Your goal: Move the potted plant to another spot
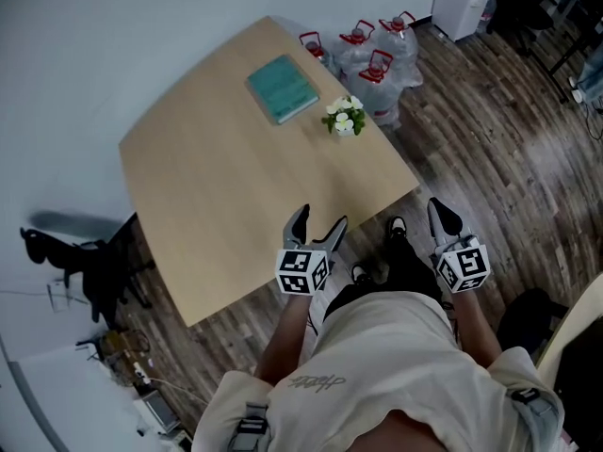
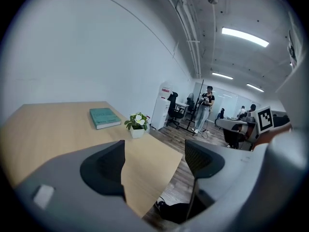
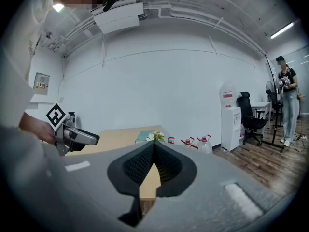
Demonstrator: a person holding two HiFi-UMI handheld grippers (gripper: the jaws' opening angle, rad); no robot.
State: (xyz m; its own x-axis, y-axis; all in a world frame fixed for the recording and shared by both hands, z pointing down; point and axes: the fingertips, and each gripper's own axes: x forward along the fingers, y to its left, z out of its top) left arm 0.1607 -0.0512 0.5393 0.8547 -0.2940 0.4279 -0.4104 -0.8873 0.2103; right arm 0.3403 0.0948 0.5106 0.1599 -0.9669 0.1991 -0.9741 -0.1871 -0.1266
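The potted plant (image 1: 345, 117), white flowers and green leaves in a small white pot, stands near the far right edge of the wooden table (image 1: 226, 186). It also shows in the left gripper view as the plant (image 2: 137, 124) and, small and far off, in the right gripper view as the plant (image 3: 155, 137). My left gripper (image 1: 318, 222) hovers over the table's near corner, well short of the plant, open (image 2: 154, 158) with nothing between its jaws. My right gripper (image 1: 443, 213) is off the table's right side above the floor; its jaws (image 3: 154, 144) meet at the tips, shut and empty.
A teal book (image 1: 283, 88) lies on the table left of the plant. Several water bottles (image 1: 372, 59) stand on the wood floor beyond the table's far corner, near a water dispenser (image 1: 462, 3). A person (image 2: 205, 108) stands further back among office chairs. A dark chair (image 1: 94, 262) is left of the table.
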